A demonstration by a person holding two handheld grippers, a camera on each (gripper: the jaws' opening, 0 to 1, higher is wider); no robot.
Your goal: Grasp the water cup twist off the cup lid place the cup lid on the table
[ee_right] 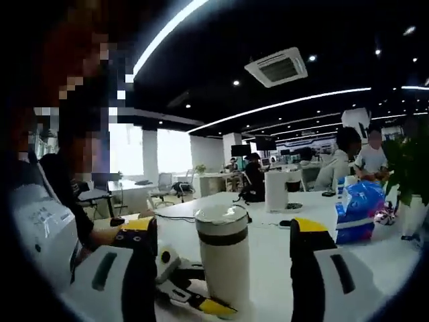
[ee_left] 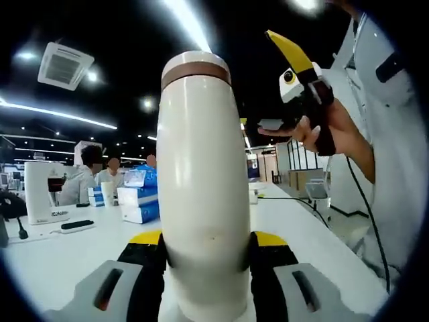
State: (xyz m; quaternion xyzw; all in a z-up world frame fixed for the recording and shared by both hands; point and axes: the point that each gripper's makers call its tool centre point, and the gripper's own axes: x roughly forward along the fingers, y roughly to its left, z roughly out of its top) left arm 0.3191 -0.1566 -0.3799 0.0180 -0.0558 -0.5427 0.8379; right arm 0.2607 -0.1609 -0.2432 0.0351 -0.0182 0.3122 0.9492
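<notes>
In the left gripper view, the left hand-held gripper [ee_left: 206, 249] is clamped on the lower body of the white water cup [ee_left: 202, 194], holding it upright just above the white tabletop [ee_left: 60, 255], with the brown-banded cup lid [ee_left: 196, 67] on top and not yet loosened. To its right in that view, the right hand-held gripper [ee_left: 289, 64] is held in a person's hand [ee_left: 322, 127], raised beside the lid and apart from it. In the right gripper view its jaws stand spread wide with the cup between them but untouched, so the grasp looks done and the twist-off comes next: I judge the right gripper must come down around the lid, close on it and turn it while the left keeps the body steady.
</notes>
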